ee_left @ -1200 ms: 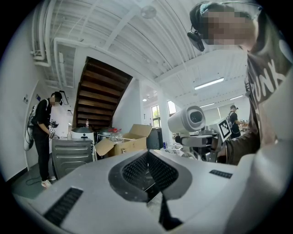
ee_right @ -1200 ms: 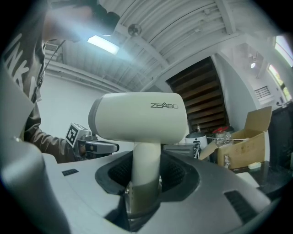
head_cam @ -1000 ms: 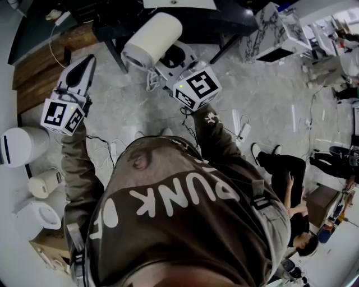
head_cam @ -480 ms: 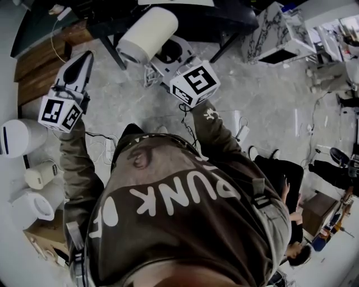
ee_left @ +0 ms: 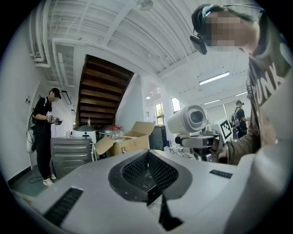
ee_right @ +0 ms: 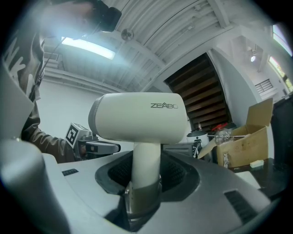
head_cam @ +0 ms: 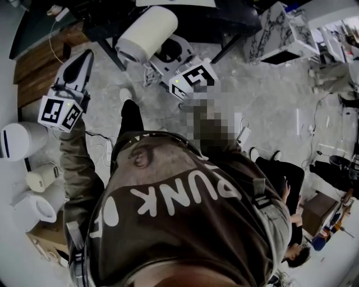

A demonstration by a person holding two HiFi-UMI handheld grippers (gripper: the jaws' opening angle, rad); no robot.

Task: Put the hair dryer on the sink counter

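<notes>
A cream hair dryer (head_cam: 147, 33) with a fat round barrel is held up in front of me. My right gripper (head_cam: 164, 57) is shut on its handle, and in the right gripper view the handle (ee_right: 145, 164) stands upright between the jaws with the barrel (ee_right: 142, 116) across the top. My left gripper (head_cam: 84, 61) is held out to the left, shut, with nothing in it. In the left gripper view its jaws (ee_left: 149, 171) meet at the front, and the hair dryer (ee_left: 187, 119) shows off to the right. No sink counter shows in any view.
A dark table (head_cam: 213, 17) stands just ahead, with wooden steps (head_cam: 39, 61) at the left. White appliances (head_cam: 17, 143) and a kettle (head_cam: 42, 179) line the left wall. Cables (head_cam: 106, 148) lie on the floor. A person (head_cam: 286, 174) sits at the right. Another person (ee_left: 46, 132) stands by a cardboard box (ee_left: 123, 141).
I have stepped forward: a leg and shoe now show under the grippers. Both grippers and the hair dryer have shifted slightly up and left. Neither grip has changed.
</notes>
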